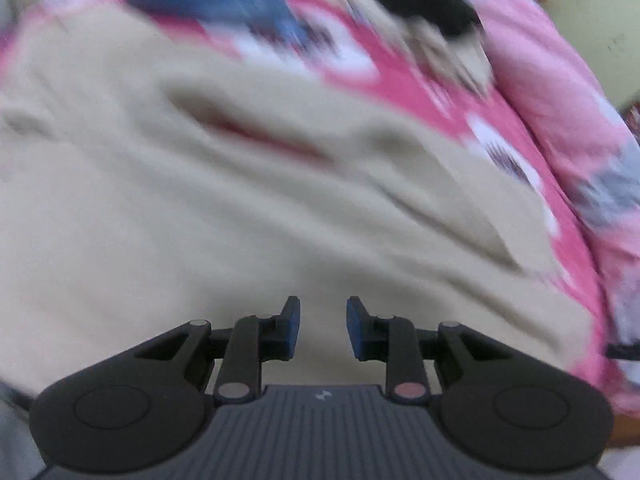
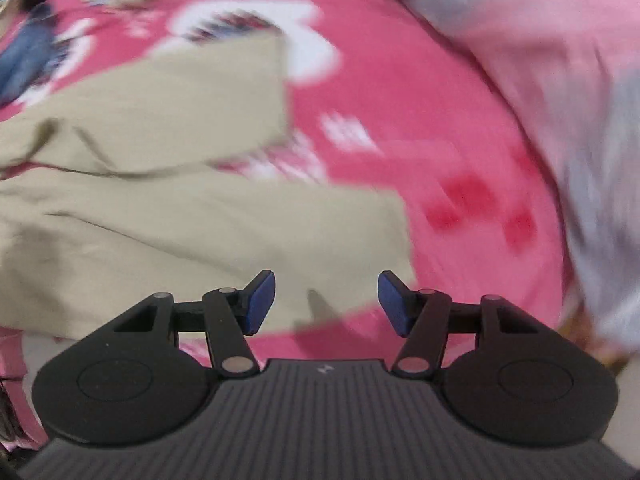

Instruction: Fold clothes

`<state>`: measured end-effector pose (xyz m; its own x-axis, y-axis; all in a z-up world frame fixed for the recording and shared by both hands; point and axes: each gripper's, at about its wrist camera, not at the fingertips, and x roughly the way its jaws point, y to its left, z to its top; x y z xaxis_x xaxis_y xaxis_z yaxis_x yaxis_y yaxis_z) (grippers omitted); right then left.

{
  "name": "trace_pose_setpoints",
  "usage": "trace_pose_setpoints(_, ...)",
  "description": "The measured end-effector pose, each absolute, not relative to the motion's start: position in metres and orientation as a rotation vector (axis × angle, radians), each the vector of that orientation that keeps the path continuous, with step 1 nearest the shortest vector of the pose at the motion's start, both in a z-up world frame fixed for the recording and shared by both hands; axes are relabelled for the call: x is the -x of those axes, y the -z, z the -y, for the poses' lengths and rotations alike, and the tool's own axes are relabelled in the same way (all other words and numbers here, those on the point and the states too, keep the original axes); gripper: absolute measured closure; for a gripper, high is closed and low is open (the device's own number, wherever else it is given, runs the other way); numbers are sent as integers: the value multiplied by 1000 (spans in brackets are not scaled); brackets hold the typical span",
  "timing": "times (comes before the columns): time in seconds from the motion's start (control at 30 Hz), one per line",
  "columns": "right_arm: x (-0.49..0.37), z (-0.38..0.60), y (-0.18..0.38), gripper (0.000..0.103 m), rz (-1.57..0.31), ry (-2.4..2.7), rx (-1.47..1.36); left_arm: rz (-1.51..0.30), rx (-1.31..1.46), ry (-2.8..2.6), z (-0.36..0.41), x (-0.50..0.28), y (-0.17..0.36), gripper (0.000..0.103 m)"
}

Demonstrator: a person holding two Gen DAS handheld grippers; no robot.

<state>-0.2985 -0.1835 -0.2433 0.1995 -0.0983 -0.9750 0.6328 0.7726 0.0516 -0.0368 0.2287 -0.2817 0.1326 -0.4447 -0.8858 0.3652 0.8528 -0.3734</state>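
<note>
The beige garment lies spread and rumpled on a pink patterned bedspread, with long creases running across it and a slit-like fold near its middle that shows a strip of pink. In the right wrist view the cloth ends in a stepped right-hand edge, a far flap and a nearer, wider panel, with its near right corner just ahead of the tool. Whether it has been folded once or is only laid out, the blur and the creases do not let me say; the scene fits both a garment awaiting a fold and one part-way through. As I judge it, a good fold here calls for taking hold at an edge or corner, not in the middle of the panel, pinching only one layer's worth of cloth, and keeping both tools level so the crease runs straight. The left gripper hangs over the near middle of the garment, its blue pads parted by a modest gap, with nothing between them. The right gripper stands wider open, also empty, straddling the garment's near right edge where beige meets pink. Farther off lie blurred blue and black cloth and a pale pink blanket on the right.
</note>
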Motion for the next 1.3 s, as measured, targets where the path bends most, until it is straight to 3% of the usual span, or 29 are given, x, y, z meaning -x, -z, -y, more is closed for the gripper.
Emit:
trace_pose_setpoints(0.3, 355, 250, 278, 46, -1123, 573, -722, -1412, 6, 602, -149, 131, 298, 77)
trace_pose_setpoints(0.43, 343, 292, 294, 46, -991, 528, -868, -1367, 8, 591, -123, 142, 289, 77)
trace_pose_setpoints(0.53, 321, 315, 324, 45, -1023, 450, -1010, -1326, 59, 589, -107, 142, 280, 77)
trace_pose_setpoints(0.57, 315, 314, 326, 51, -1034, 404, -1004, -1316, 78, 597, -102, 143, 278, 77)
trace_pose_setpoints(0.63, 306, 302, 320, 89, -1045, 292, -928, -1295, 92, 609, -85, 144, 274, 77)
trace_pose_setpoints(0.93, 321, 177, 264, 91, -986, -213, -94, -1292, 187, 670, -33, 151, 272, 75)
trace_pose_setpoints(1.07, 342, 124, 255, 90, -928, -360, 290, -1353, 265, 758, -13, 153, 276, 63)
trace_pose_setpoints(1.17, 351, 120, 262, 86, -994, -471, 271, -1415, 198, 757, 11, 156, 291, 64)
trace_pose_setpoints(1.3, 361, 134, 259, 86, -1091, -575, 68, -1475, 76, 700, 26, 163, 314, 77)
